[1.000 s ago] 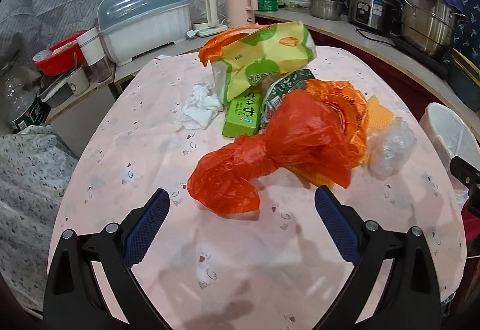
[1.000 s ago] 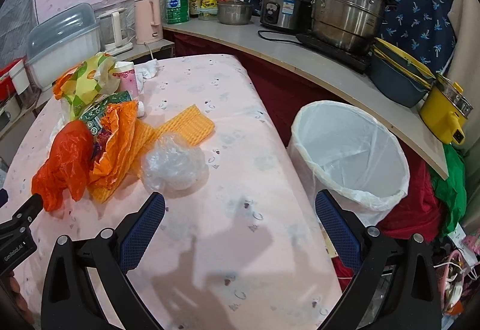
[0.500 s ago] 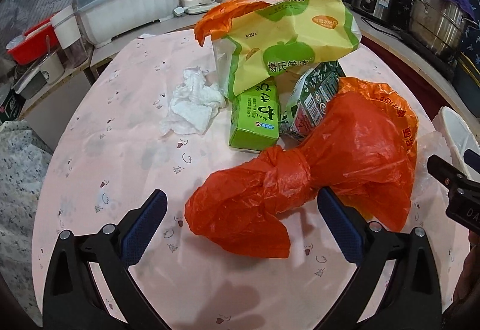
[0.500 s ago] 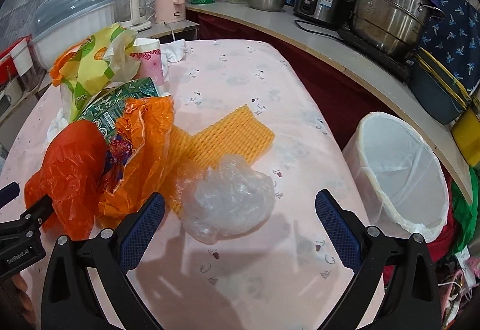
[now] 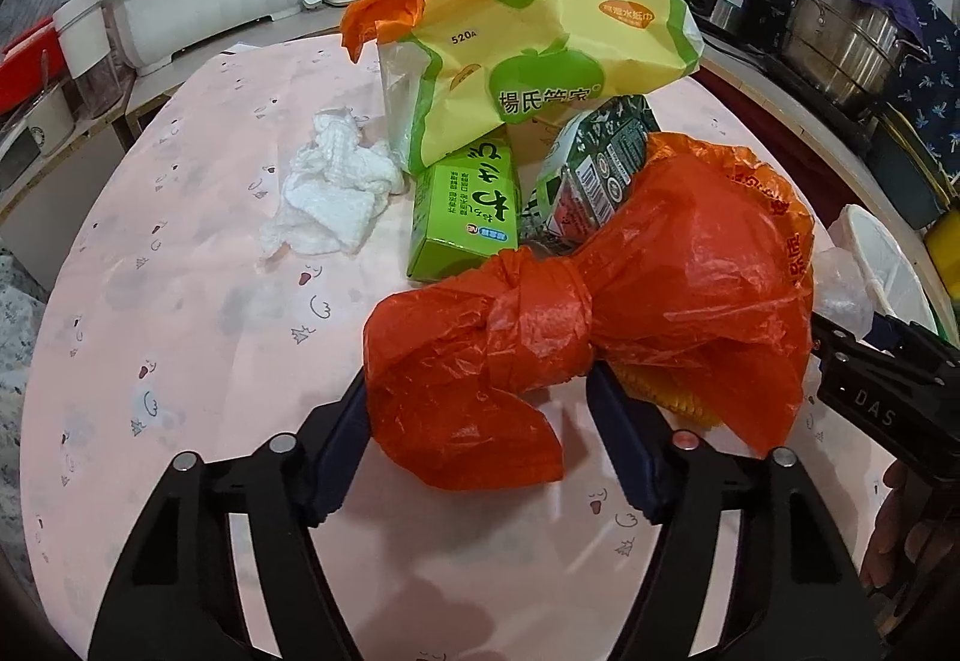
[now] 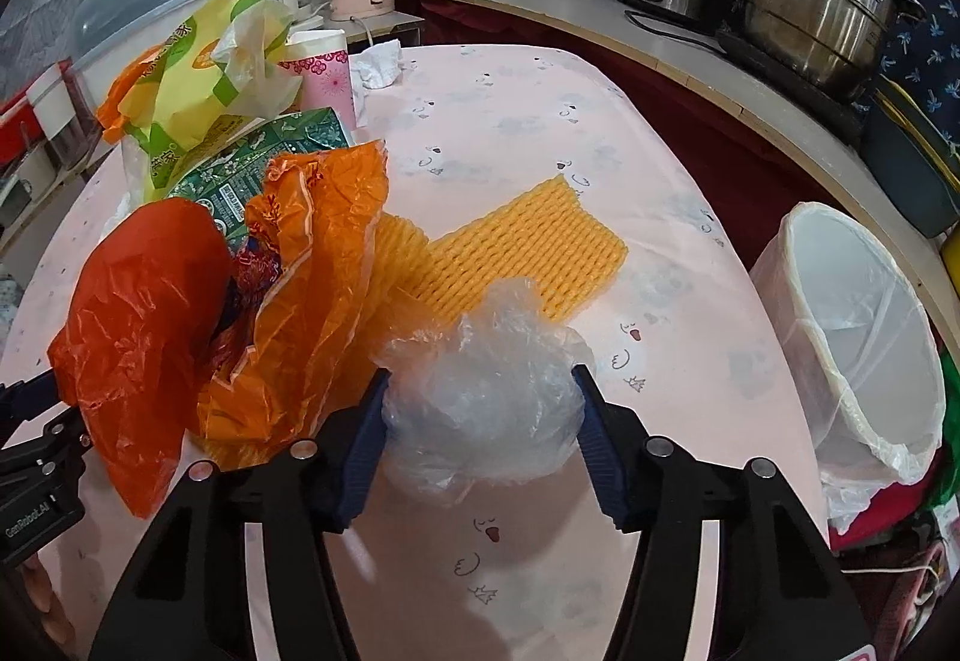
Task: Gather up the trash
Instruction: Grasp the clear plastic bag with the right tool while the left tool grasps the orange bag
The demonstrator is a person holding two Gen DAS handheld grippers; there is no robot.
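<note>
Two grippers work on the pink surface. The left gripper has just been closing its fingers, and they now press both sides of the knotted red plastic bag. The right gripper has also been closing, and its fingers pinch the crumpled clear plastic bag, which lies on the surface before the yellow foam net. The white-lined trash bin stands open beside the surface, nothing visible inside. Both grippers tilt downward.
</note>
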